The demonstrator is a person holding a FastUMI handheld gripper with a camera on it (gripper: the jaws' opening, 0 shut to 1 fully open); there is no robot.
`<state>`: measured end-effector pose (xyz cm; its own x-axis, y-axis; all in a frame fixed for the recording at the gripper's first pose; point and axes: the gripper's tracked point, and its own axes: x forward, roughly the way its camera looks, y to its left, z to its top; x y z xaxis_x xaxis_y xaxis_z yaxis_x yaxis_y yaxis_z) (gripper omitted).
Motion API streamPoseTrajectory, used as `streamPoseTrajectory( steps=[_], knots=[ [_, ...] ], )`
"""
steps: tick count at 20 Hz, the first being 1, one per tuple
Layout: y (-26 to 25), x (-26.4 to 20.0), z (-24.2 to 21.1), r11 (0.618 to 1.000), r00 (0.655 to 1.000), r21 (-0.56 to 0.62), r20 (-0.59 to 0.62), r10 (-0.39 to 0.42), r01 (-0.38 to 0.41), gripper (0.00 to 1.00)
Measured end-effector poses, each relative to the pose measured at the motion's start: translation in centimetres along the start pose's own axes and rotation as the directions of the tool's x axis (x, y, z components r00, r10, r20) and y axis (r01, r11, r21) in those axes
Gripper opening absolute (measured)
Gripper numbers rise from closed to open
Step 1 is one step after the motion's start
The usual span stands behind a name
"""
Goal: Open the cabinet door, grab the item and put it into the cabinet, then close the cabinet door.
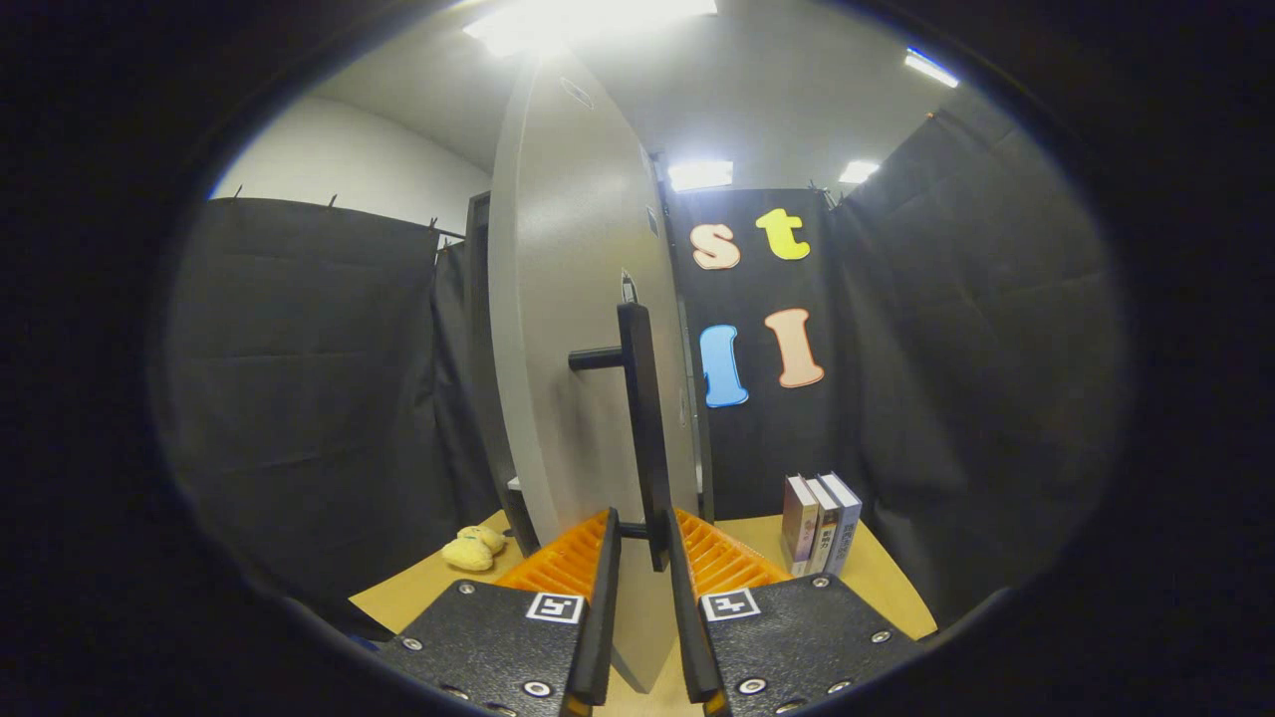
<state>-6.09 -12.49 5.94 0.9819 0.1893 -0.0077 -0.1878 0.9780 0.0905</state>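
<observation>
The grey cabinet door (568,329) stands swung out, nearly edge-on just ahead of me. Its black vertical bar handle (642,418) sits on two short posts. My gripper (639,526) is at the handle's lower end, with the bar between the fingers. The bar lies against the right finger, and a gap shows between it and the left finger, where the lower post crosses. A small yellow plush toy (475,548) lies on the tan table (882,588), left of the door's foot. The dark cabinet frame (479,329) shows behind the door on the left.
Three upright books (820,523) stand on the table to the right of the door, beyond the right finger. Black cloth walls close the booth on the left, back and right. The table's front edge runs just below the fingers.
</observation>
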Motion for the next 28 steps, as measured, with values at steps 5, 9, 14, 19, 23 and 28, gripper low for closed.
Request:
streamPoseTrajectory(
  steps=[5,9,14,19,23,28],
  knots=[
    [-1.9,-0.4,-0.2,0.998,0.998,0.017,0.008,-0.061,0.061,0.25],
    [-4.1,-0.6,-0.7,0.988,0.988,0.018,-0.005,-0.156,0.156,0.27],
    [-7.4,-1.4,-1.0,0.963,0.964,0.058,-0.024,-0.264,0.265,0.37],
    [-8.2,-1.9,-1.1,0.947,0.959,0.15,-0.033,-0.281,0.283,0.71],
    [-9.6,-1.9,-1.0,0.927,0.936,0.128,-0.027,-0.352,0.352,0.87],
    [-8.0,-3.8,2.3,0.923,0.917,0.036,0.108,-0.384,0.382,0.95]
  ],
)
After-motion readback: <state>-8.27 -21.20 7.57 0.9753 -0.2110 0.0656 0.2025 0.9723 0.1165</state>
